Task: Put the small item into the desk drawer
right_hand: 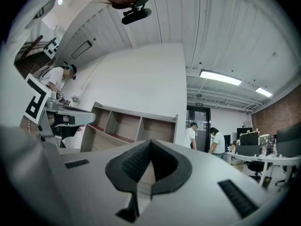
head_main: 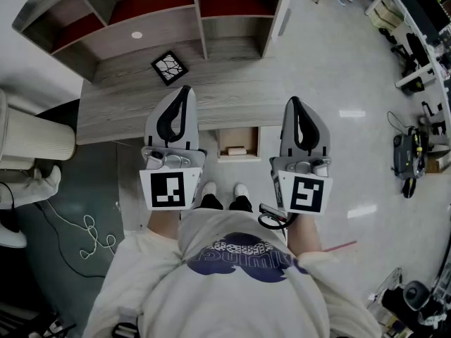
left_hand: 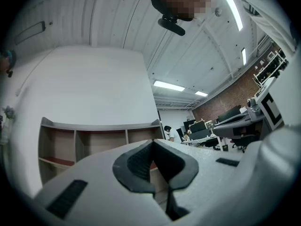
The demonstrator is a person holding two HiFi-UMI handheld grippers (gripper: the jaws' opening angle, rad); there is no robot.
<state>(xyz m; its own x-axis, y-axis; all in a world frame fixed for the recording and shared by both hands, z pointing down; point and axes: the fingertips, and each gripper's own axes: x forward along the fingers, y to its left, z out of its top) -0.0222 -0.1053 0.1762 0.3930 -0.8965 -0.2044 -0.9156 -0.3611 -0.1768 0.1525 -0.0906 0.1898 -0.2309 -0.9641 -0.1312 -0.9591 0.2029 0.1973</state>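
Observation:
The grey wooden desk (head_main: 232, 94) carries a shelf unit (head_main: 162, 13) at its back. Below the front edge its drawer (head_main: 221, 144) stands pulled out, and a small pale block (head_main: 237, 151) lies inside. My left gripper (head_main: 186, 90) is held over the desk front, left of the drawer, with its jaws shut and nothing between them. My right gripper (head_main: 294, 101) is just right of the drawer, also shut and empty. In the left gripper view the left gripper (left_hand: 152, 141) points at the shelves and ceiling, and in the right gripper view so does the right gripper (right_hand: 150, 141).
A black square with a white pattern (head_main: 169, 67) lies on the desk top. A white chair (head_main: 35, 141) and a loose white cable (head_main: 88, 234) are on the floor at the left. My feet (head_main: 224, 190) stand before the drawer. Office equipment (head_main: 412, 153) is at the right.

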